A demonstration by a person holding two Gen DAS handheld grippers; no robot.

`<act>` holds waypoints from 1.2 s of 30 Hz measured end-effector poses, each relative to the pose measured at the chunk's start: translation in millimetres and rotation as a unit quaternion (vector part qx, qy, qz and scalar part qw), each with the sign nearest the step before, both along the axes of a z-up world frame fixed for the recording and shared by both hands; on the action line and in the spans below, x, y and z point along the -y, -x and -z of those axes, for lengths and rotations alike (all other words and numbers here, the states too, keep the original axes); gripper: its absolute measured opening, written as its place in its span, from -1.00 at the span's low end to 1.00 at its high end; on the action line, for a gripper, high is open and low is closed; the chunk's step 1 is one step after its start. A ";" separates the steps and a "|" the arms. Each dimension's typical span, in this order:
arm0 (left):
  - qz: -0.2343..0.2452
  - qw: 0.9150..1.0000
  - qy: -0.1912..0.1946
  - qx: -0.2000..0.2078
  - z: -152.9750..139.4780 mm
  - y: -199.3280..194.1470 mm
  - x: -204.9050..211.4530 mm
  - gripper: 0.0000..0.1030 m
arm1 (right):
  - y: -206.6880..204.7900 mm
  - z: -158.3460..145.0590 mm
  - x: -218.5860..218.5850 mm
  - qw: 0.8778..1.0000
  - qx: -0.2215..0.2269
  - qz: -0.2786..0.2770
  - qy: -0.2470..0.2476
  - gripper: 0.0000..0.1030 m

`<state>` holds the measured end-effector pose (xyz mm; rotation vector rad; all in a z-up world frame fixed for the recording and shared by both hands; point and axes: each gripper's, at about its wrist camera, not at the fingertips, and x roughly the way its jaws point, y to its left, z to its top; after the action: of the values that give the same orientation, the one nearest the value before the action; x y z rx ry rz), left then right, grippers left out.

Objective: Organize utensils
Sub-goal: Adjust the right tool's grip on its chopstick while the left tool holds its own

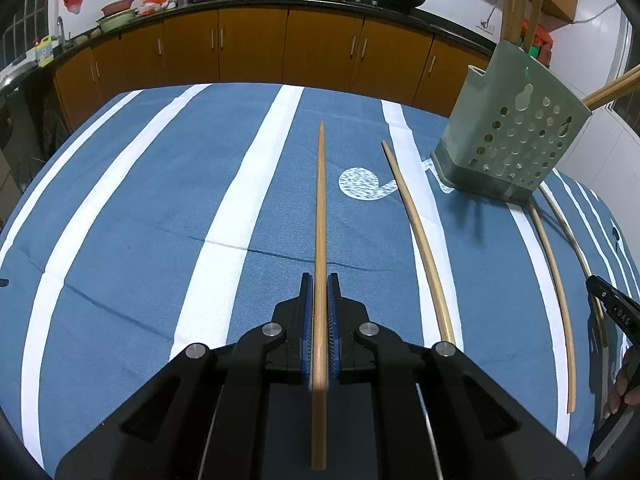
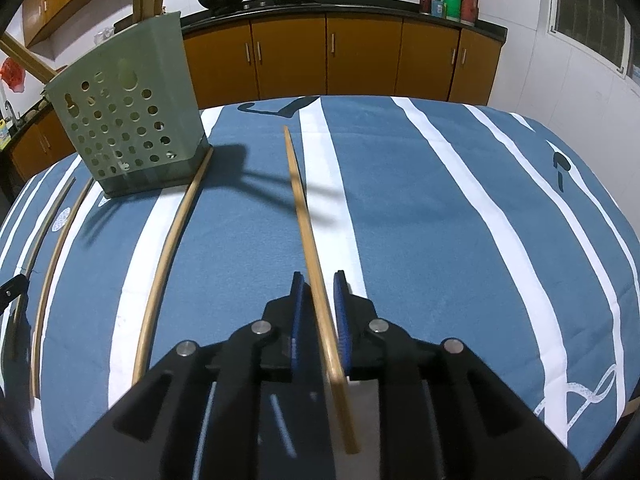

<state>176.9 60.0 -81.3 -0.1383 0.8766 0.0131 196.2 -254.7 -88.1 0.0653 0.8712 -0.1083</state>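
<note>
Chopsticks are the business here, and each gripper has one between its jaws. The left gripper is clamped tight on a chopstick that runs straight out ahead along the fingers, its tip over the blue striped cloth. The right gripper stands a little apart around its own chopstick; the stick lies slanted in the gap, close against the right pad, and it looks loose rather than pinched (whether the pad truly touches it I cannot tell). The holder, a pale green perforated caddy, stands upright on the cloth between the two views, with several sticks already rising from its top. Three more sticks lie flat on the cloth in the left view, one near the held chopstick, two others further right running up to the holder's foot. Judging by this, the step in hand is gathering sticks for the holder. Next, I reckon, the left stick must be lifted, tipped upright over the holder's mouth and let go, while the right needs a firmer grip first.
</note>
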 end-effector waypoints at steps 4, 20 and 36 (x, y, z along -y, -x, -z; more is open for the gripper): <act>0.000 1.000 0.000 0.000 0.0 0.0 0.1 -0.83 | -0.5 -0.1 -1.0 1.000 0.000 -0.001 0.001 -0.63; 0.000 1.000 -0.001 0.000 0.3 -0.4 0.5 -0.83 | -0.5 -0.1 -2.3 1.000 0.000 -0.001 0.001 -0.61; 0.000 1.000 -0.001 0.000 0.5 -0.1 0.3 -0.83 | -0.5 0.1 -2.6 1.000 0.000 0.000 0.000 -0.58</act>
<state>177.0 59.8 -81.8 -0.1369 0.8772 0.0145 196.7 -252.2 -88.2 0.0641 0.8716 -0.1078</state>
